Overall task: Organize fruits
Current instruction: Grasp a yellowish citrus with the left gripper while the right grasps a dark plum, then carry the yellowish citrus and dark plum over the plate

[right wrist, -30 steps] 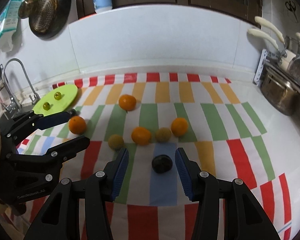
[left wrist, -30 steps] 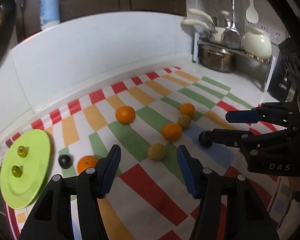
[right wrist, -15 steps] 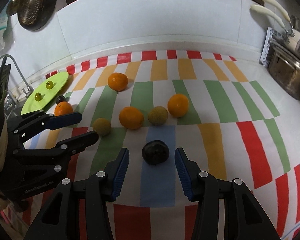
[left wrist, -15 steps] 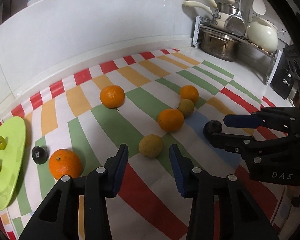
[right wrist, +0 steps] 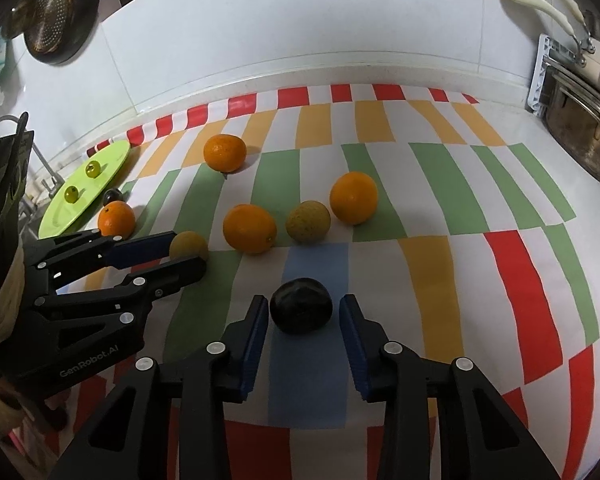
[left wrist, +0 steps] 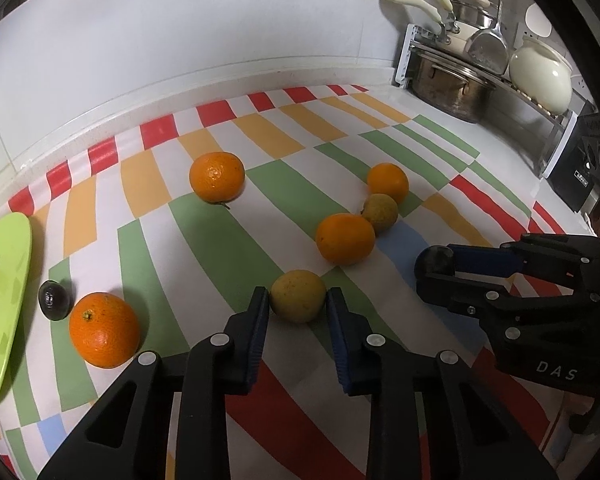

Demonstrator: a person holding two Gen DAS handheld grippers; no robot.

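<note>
Oranges (left wrist: 345, 239) close beyond; bare cloth (right wrist: 480, 200) rightward.

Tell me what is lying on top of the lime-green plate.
Two small yellow-green grapes sit on the lime-green plate, apart from each other. The plate's near end is covered by the left tool's black body, so anything lying there cannot be seen.

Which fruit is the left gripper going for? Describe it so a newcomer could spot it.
On the striped red, green and yellow mat, find the loose line of fruit across the middle. Its near end is a dull yellow-green round fruit between the fingers of the left gripper, whose jaws have just been closing. Its neighbour, a bright orange, is glossier and larger.
</note>
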